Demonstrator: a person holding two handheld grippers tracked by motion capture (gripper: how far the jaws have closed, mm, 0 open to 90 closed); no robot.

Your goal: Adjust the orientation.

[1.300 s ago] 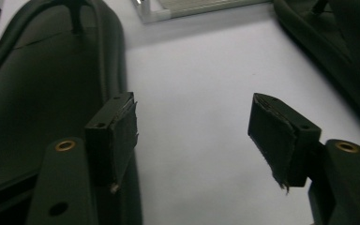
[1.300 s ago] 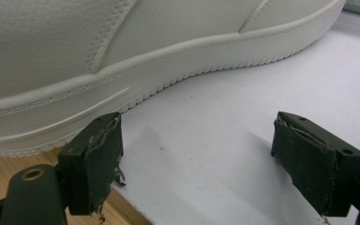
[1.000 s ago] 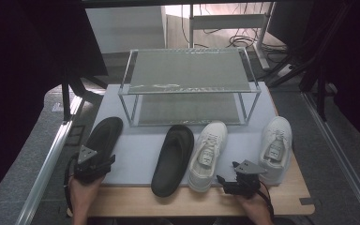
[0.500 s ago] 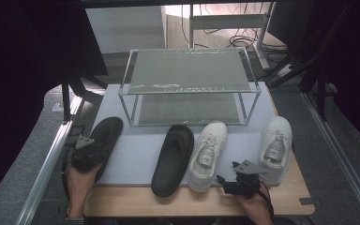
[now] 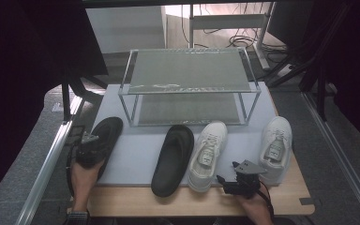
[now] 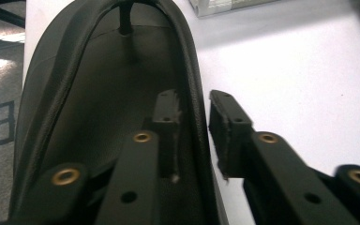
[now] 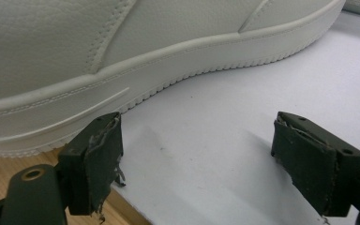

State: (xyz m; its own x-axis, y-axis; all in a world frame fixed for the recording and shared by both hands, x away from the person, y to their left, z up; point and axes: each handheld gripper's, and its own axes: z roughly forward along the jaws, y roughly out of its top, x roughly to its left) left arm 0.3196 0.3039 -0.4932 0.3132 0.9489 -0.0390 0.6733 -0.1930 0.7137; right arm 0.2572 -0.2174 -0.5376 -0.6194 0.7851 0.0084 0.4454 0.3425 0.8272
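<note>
Left tongs: jaws straddle the right-hand rim of a black slipper, one jaw inside on the footbed, the other outside over the pale mat; they have just been closing, and a narrow gap shows between the outer pad and the rim, so no firm grip yet. In the high view the left tongs sit on the near end of this slipper, which stretches away from them toward the wire rack. Right tongs: jaws wide apart, holding nothing, resting low over the mat at the near edge of the surface. A white sneaker lies just beyond the left-hand jaw, apart from it.
</note>
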